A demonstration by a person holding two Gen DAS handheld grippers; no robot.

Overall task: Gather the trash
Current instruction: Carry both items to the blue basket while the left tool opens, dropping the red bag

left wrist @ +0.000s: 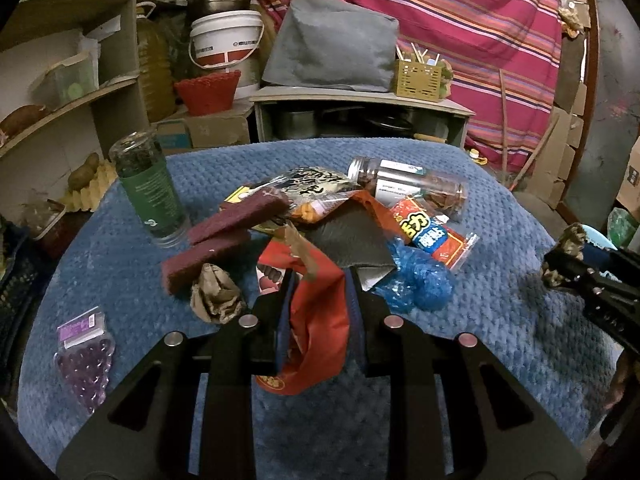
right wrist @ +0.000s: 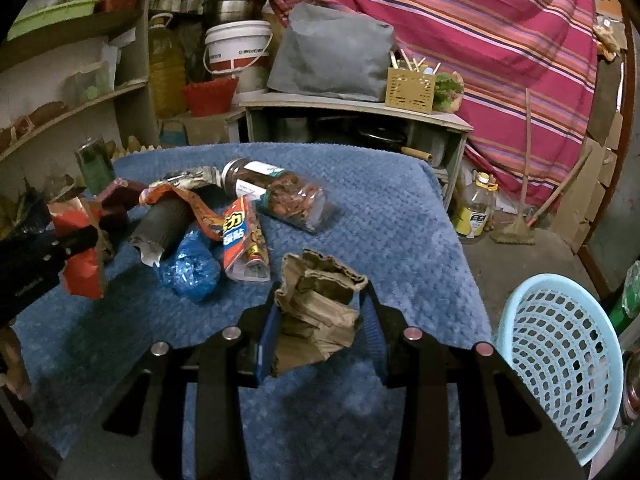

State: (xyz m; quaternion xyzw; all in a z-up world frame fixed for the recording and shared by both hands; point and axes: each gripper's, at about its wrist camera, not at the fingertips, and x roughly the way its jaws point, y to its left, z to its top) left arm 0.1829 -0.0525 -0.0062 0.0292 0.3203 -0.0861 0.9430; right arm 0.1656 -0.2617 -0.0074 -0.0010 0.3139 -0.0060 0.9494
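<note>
My left gripper (left wrist: 318,280) is shut on a red wrapper (left wrist: 316,320), held above the blue cloth-covered table (left wrist: 500,320). It also shows at the left of the right wrist view (right wrist: 80,248). My right gripper (right wrist: 320,300) is shut on a crumpled brown paper wad (right wrist: 320,312) and shows at the right edge of the left wrist view (left wrist: 568,256). A pile of trash lies mid-table: a blue plastic ball (left wrist: 420,284), a red snack packet (left wrist: 432,232), a lying clear jar (left wrist: 412,184), and another brown paper wad (left wrist: 216,292).
A light-blue mesh basket (right wrist: 560,360) stands off the table's right edge. An upright green bottle (left wrist: 152,192), two maroon blocks (left wrist: 224,236) and a purple bead pack (left wrist: 84,356) sit on the left. Shelves, buckets and a low cabinet stand behind.
</note>
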